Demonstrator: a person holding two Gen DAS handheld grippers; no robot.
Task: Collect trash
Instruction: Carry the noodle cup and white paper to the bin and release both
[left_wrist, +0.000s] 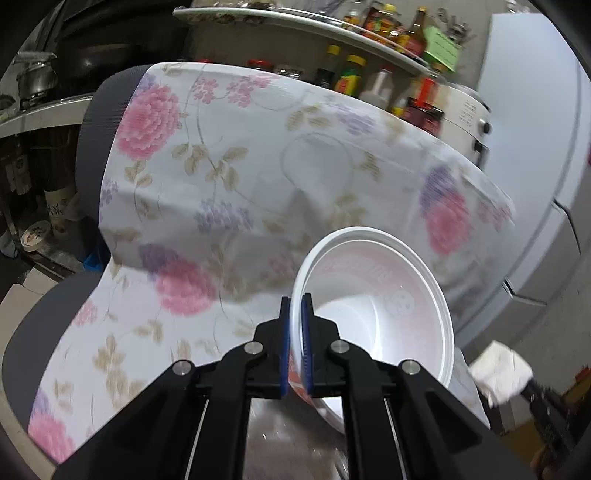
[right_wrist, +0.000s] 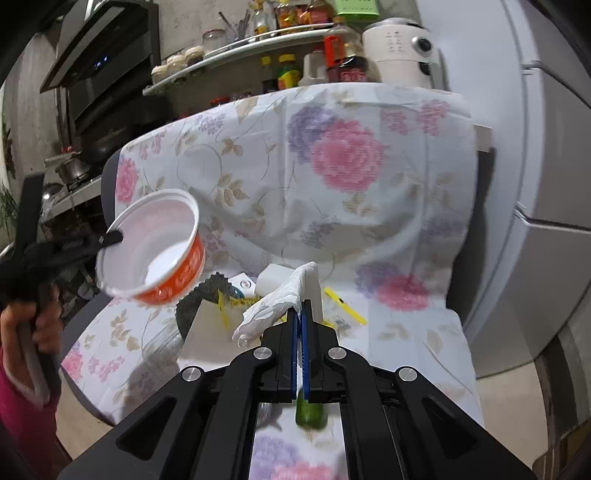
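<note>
Closed on the rim of an empty instant-noodle bowl (left_wrist: 373, 314), the left gripper (left_wrist: 295, 306) has one blue pad inside the wall and one outside, and the bowl hangs tilted above the flowered cloth (left_wrist: 207, 177) without touching it. From the right wrist view the same bowl (right_wrist: 155, 251) shows its orange outside, and a hand (right_wrist: 33, 317) grips the handle of this tool at the far left.

To the right, the right gripper (right_wrist: 300, 314) is closed too, pinching a crumpled white tissue (right_wrist: 280, 299) by one end. Below it, more trash lies on the cloth: a dark wrapper (right_wrist: 207, 291), a yellow strip (right_wrist: 345, 301) and a green piece (right_wrist: 308, 411) near the front.

I think the good way now is to keep the bowl's mouth upward, because the thin rim may slip or bend between the pads. Both loads should travel apart from each other.

For room, the left side is narrow, with a stove counter (left_wrist: 40, 114) beside the draped chair. At the right, a refrigerator (right_wrist: 546, 184) stands near. The front edge looks the most open way out.
</note>
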